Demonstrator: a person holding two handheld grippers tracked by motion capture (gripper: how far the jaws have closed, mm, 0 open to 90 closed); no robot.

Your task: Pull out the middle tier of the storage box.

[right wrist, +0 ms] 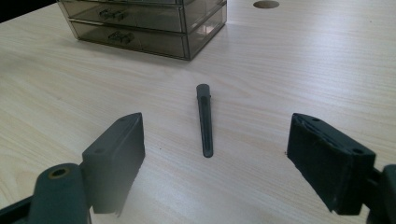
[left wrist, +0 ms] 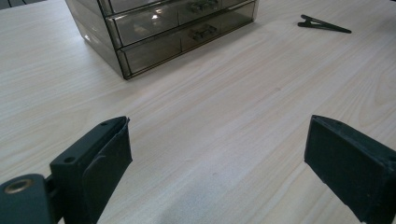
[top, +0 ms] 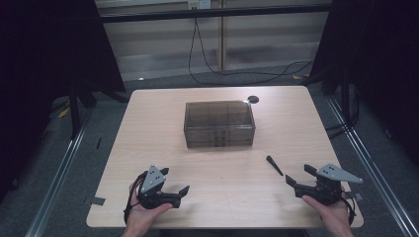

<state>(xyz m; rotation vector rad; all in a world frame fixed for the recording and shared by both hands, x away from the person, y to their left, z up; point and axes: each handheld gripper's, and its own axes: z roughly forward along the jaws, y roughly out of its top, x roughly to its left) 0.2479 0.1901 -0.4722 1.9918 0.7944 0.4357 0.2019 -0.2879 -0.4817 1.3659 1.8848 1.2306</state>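
Wooden table (top: pixel 163 123), both grippers wide open, empty

Drawer box (right wrist: pixel 144 28) top beyond frame edge

A pale wood-grain tabletop (top: pixel 148 128) with rounded corners stands on grey carpet (top: pixel 54 197). Beyond the tabletop, a black cable (top: pixel 197 59) hangs down a light wall. Dark curtains (top: pixel 44 49) flank both sides. A metal floor rail (top: pixel 368 163) runs along the tabletop's right.
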